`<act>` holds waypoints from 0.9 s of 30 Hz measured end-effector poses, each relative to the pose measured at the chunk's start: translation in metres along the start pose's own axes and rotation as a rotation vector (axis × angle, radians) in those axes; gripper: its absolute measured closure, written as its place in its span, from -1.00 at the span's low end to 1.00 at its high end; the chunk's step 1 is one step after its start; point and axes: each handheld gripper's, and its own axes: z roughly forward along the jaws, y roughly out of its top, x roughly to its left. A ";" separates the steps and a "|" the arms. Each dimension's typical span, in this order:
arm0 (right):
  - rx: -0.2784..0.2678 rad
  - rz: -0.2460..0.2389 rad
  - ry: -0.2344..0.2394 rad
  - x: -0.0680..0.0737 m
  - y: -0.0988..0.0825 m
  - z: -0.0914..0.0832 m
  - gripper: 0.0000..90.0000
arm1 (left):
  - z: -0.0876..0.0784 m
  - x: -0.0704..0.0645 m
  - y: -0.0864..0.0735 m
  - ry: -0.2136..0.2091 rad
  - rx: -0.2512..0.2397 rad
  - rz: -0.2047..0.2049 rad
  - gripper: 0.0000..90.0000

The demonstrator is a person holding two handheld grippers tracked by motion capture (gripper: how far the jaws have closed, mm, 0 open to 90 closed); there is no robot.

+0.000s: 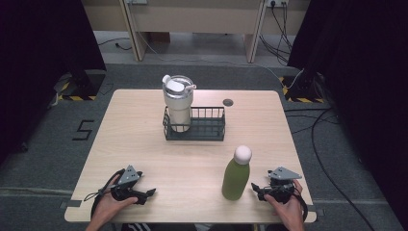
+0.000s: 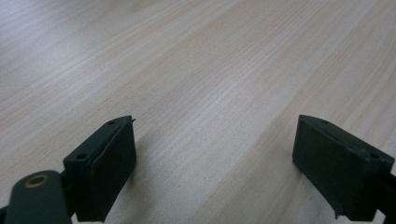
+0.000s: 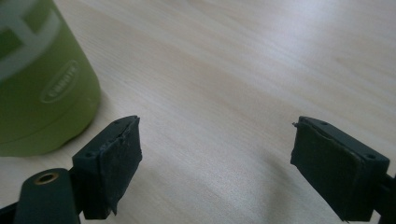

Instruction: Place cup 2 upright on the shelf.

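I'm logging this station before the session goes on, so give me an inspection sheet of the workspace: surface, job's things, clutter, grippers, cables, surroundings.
Surface: light wooden table, bare wood under both grippers; small dark round fitting near the far edge.
Job's things: green bottle with white cap, upright near the front edge, just left of the right gripper; white tumbler standing in the left end of the black wire basket.
Clutter: nothing seen.
Grippers: left gripper open, holding nothing; right gripper open, beside the bottle, not around it.
Cables: a black cable loops from each gripper; loose cables on the floor at right.
Surroundings: grey floor, dark curtains at both sides, wooden furniture behind.
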 end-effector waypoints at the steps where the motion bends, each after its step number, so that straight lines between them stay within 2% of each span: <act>1: -0.010 -0.006 0.000 0.001 0.001 -0.003 -0.65 | 0.000 0.000 0.000 0.000 0.000 0.000 -0.72; 4: -0.045 -0.018 0.004 0.006 0.003 -0.013 -0.66 | 0.000 0.000 0.000 0.000 0.000 -0.001 -0.72; 7: -0.090 -0.018 0.043 0.013 0.003 -0.022 -0.66 | 0.000 0.000 0.000 0.001 0.000 -0.001 -0.72; 10: -0.097 -0.025 0.067 0.017 0.004 -0.024 -0.66 | 0.000 0.000 0.000 0.000 0.000 -0.001 -0.73; 27: -0.116 -0.069 0.090 0.033 0.003 -0.038 -0.65 | 0.000 0.000 0.000 -0.002 0.000 -0.002 -0.73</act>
